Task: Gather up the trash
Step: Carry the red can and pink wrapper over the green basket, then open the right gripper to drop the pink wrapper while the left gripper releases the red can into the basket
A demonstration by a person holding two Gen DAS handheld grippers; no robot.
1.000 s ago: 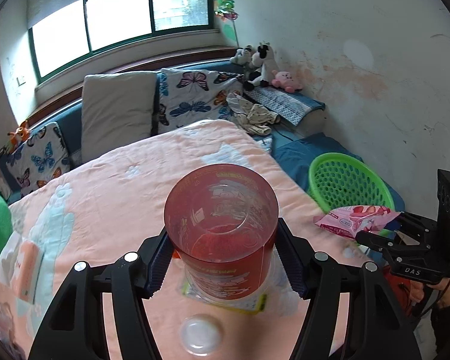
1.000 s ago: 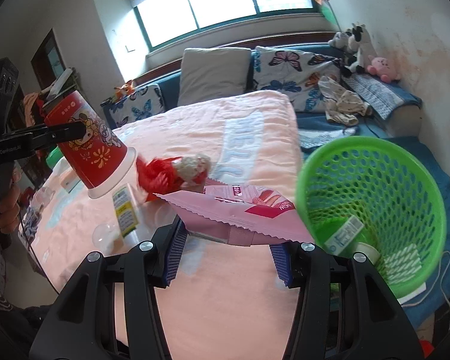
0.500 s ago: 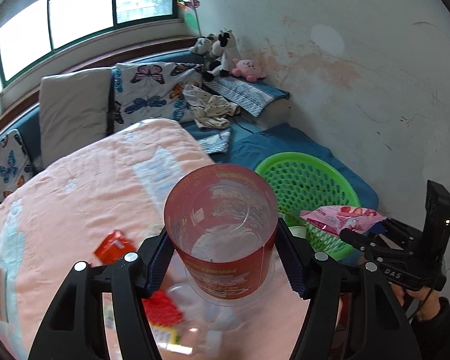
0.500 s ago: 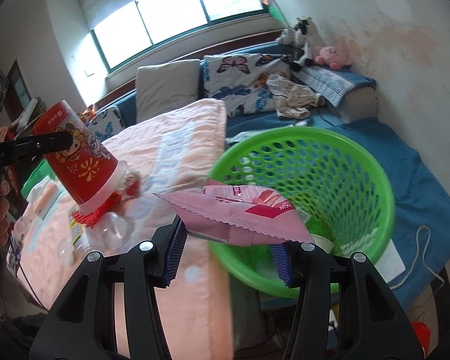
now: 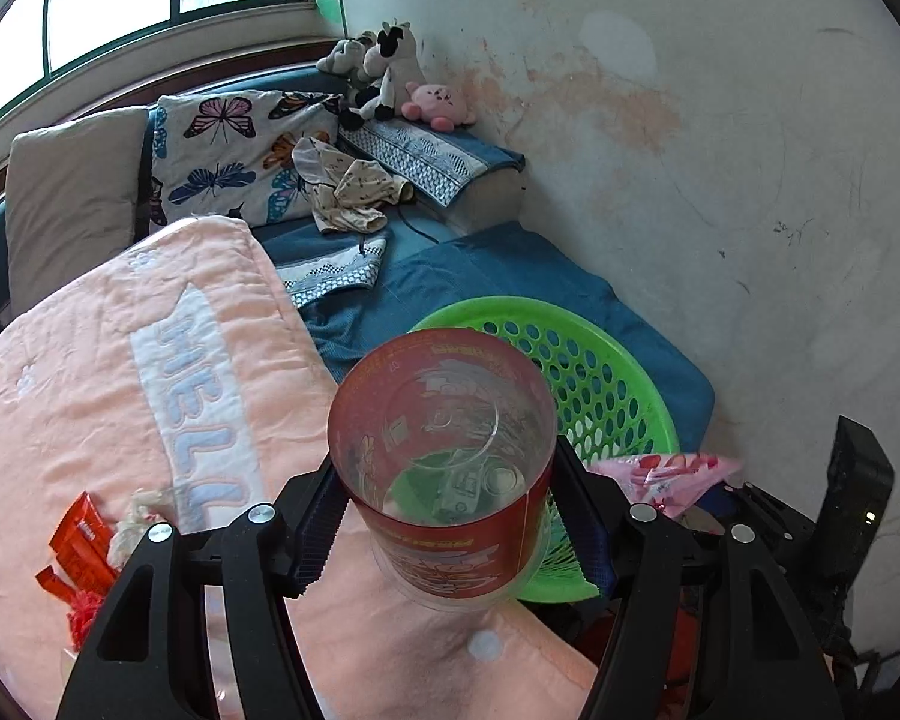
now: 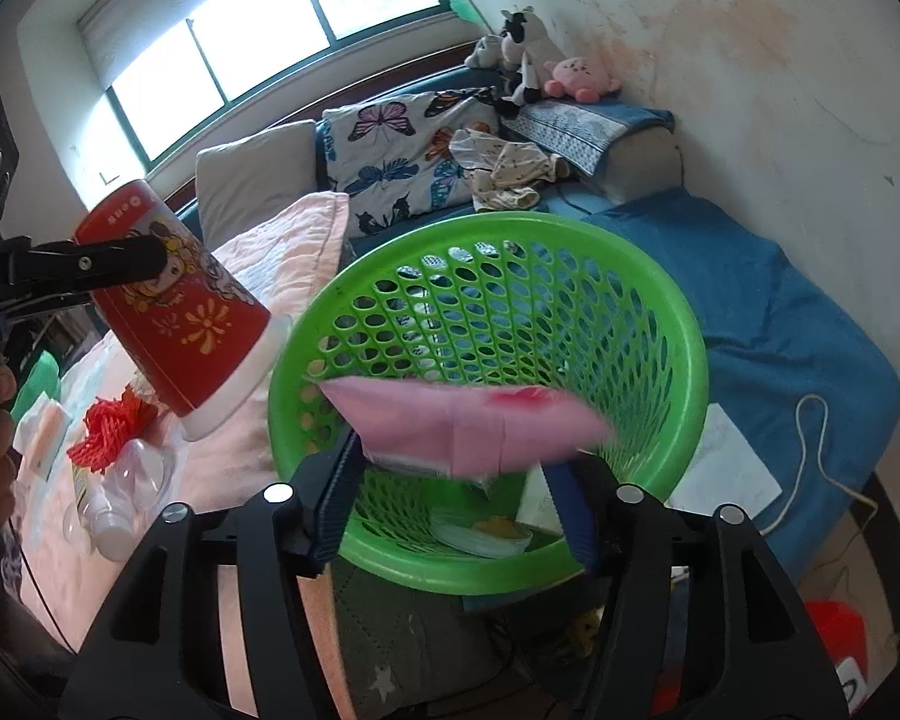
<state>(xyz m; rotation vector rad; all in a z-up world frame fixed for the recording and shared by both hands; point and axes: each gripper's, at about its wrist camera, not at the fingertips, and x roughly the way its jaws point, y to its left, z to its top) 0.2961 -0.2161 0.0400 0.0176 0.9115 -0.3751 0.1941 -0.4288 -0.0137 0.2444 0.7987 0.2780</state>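
Note:
My left gripper (image 5: pixel 450 516) is shut on a red plastic cup (image 5: pixel 444 456), held in the air at the edge of the bed beside the green basket (image 5: pixel 606 372). The cup also shows in the right wrist view (image 6: pixel 174 312). My right gripper (image 6: pixel 456 480) is over the green basket (image 6: pixel 678 324). The pink snack wrapper (image 6: pixel 468 426) lies blurred between its fingers, which stand wider apart than before. The wrapper also shows in the left wrist view (image 5: pixel 666 474). Several pieces of trash lie in the basket bottom.
On the pink blanket (image 5: pixel 90 372) lie an orange wrapper (image 5: pixel 78 540), red netting (image 6: pixel 108 426) and a clear bottle (image 6: pixel 120 510). A blue mat (image 6: pixel 780 312), white paper (image 6: pixel 726 468) and a cord lie beside the basket. The wall is close on the right.
Both grippers moved right from over the bed toward the basket. The right gripper's fingers have spread and the pink wrapper now looks blurred and loose over the basket.

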